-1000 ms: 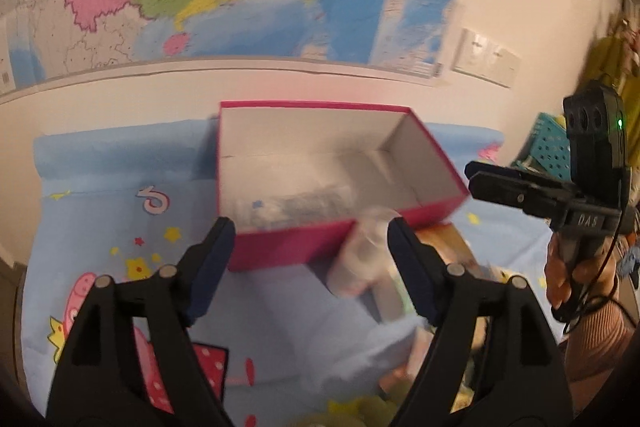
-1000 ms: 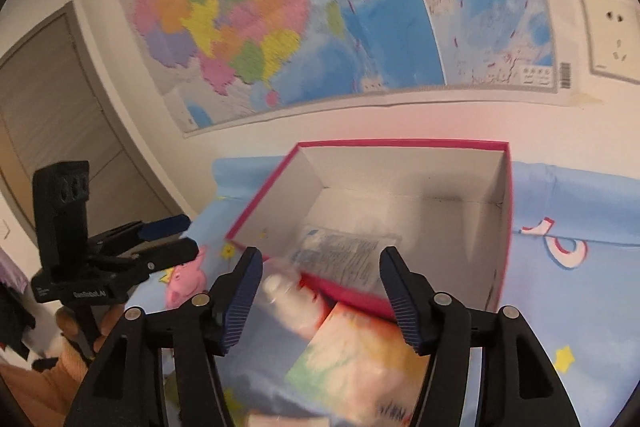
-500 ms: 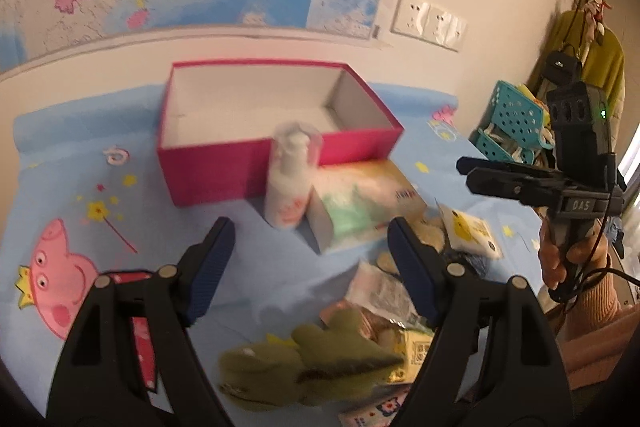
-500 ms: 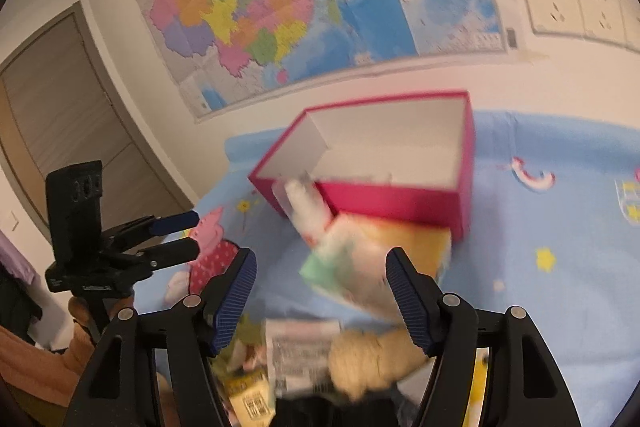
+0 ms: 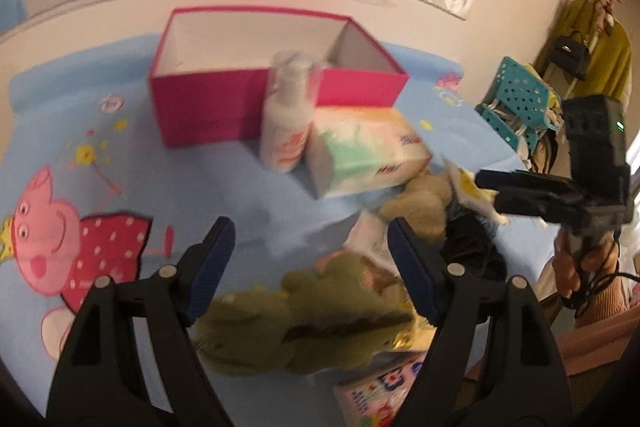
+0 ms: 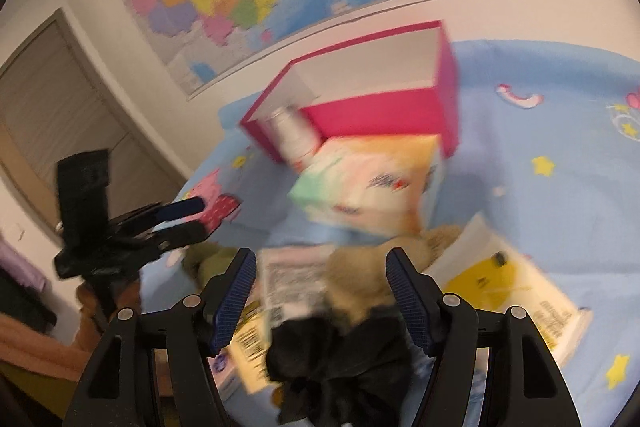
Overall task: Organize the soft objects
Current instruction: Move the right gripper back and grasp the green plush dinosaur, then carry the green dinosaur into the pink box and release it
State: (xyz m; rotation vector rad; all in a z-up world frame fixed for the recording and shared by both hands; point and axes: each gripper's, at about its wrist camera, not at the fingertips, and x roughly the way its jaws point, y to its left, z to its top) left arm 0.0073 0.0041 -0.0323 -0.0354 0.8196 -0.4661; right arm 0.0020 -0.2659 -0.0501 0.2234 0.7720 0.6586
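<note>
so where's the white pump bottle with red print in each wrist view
Left wrist view: the white pump bottle with red print stands just above centre, in front of the pink cardboard box, left of the pastel tissue pack.
Right wrist view: the bottle is left of centre, blurred, at the box's left corner.
Shared landmark: the pink box.

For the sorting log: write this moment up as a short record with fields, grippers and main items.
surface: blue cartoon sheet
container: pink box, open top, no contents visible
in front of box: white bottle upright; tissue pack beside it
pile: green plush, beige plush, black fabric, paper packets
left gripper: open, holding nothing, over green plush
right gripper: open, holding nothing, jaws just widened, over beige plush and black fabric
</note>
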